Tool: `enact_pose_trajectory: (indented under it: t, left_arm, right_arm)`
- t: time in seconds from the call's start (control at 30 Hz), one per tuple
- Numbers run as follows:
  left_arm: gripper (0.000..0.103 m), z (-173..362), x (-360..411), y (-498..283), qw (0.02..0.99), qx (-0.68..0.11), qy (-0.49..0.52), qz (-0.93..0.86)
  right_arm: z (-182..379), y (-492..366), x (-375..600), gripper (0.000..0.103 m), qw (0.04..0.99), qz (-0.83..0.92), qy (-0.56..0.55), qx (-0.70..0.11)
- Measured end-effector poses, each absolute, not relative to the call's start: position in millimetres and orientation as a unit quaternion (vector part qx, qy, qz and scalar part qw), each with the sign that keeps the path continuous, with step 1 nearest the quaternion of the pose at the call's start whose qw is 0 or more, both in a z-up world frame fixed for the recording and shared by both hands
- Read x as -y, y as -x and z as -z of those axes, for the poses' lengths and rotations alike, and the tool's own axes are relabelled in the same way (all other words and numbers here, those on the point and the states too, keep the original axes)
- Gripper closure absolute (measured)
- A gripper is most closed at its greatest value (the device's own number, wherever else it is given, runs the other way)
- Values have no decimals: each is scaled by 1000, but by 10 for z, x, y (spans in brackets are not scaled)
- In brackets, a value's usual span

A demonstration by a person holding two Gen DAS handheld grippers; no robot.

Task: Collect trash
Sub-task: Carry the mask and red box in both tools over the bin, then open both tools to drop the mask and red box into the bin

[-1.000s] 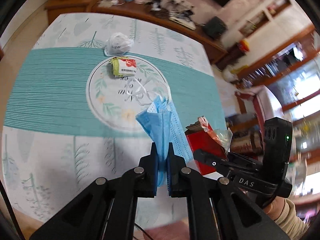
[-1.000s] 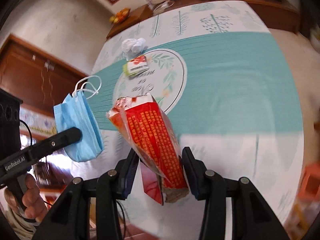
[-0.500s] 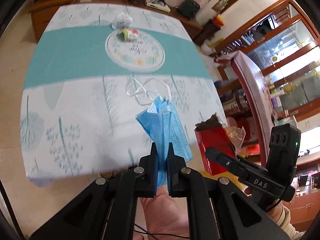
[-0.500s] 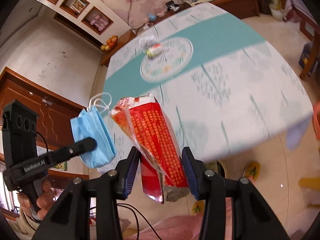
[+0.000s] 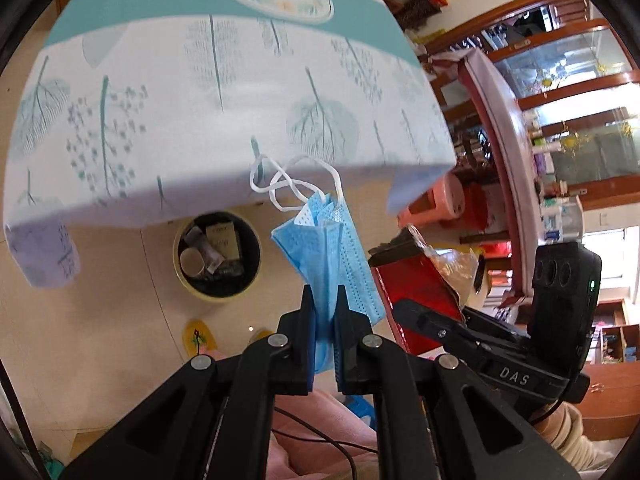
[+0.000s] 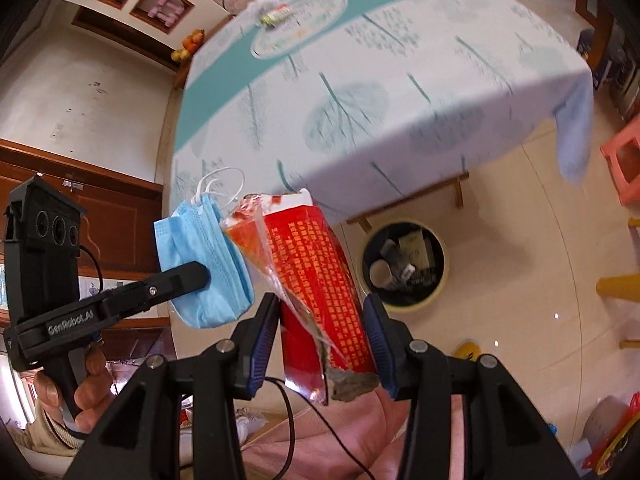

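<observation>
My left gripper (image 5: 323, 300) is shut on a blue face mask (image 5: 332, 256) with white ear loops, held in the air off the table's near edge. My right gripper (image 6: 320, 312) is shut on a red carton (image 6: 320, 280) with a clear wrapper stuck to it. The two grippers are side by side; the mask (image 6: 204, 268) hangs left of the carton. A round bin (image 5: 218, 256) with a yellow rim stands on the floor under the table edge, holding several discarded items; it also shows in the right wrist view (image 6: 404, 266). A small green and red packet (image 6: 276, 14) lies far off on the table.
The table (image 5: 180, 88) has a white and teal leaf-print cloth hanging over its edge. A pink stool (image 6: 624, 160) stands on the right. A wooden glass-front cabinet (image 5: 560, 100) is to the right. Yellow slippers (image 5: 198, 340) lie on the tiled floor.
Both grippers have drawn back from over the table and tilted down, still holding the mask and the carton. The floor and the bin have come into view.
</observation>
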State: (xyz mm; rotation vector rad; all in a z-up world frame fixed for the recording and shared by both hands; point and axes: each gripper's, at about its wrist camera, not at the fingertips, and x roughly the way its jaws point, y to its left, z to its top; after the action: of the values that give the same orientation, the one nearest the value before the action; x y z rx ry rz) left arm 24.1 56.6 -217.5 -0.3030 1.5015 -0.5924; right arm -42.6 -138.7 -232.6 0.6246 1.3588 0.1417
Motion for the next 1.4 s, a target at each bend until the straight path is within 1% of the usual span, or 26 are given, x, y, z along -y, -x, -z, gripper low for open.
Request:
enact_pose_trajectory:
  t: [0.27,0.47,0.73,1.13,1.27,1.3,1.33,1.37,1.4]
  left_arm:
    - [98,2667,-379,131,682,-679,115,246]
    - [98,3222,-329,228,684,-687,129,210]
    - [97,4159,-303,202,677,-710,105,162]
    - [96,5220,-190,-40,664,-728,67,155]
    - [93,5419,-110,-144,677,-714,45,170]
    - [90,5460,-80,-166,682,-709,36,173]
    - [85,5509,-56,-189,687,-705,28,175]
    - [83,5559,-36,-205,690,-702,21,174]
    - [79,5645,-11,-233,691,-701,16,174]
  right_arm:
    - [2899,565,1457,59,709,-63,-296,-637]
    - [3521,611,1523,59,691,-49,-302,-655]
    - [4466,581,1640,59,643,0,-356,-678]
    - [5351,395,1640,58,623,40,-386,-679]
    - [5637,271,1598,56,622,47,-390,-678]
    - [5706,233,1588,55,624,48,-389,-676]
    - [5788,194,1578,53,626,51,-388,-674]
    - [5866,161,1573,50,628,52,-389,-672]
    - [5943,134,1579,41,628,54,-390,-671]
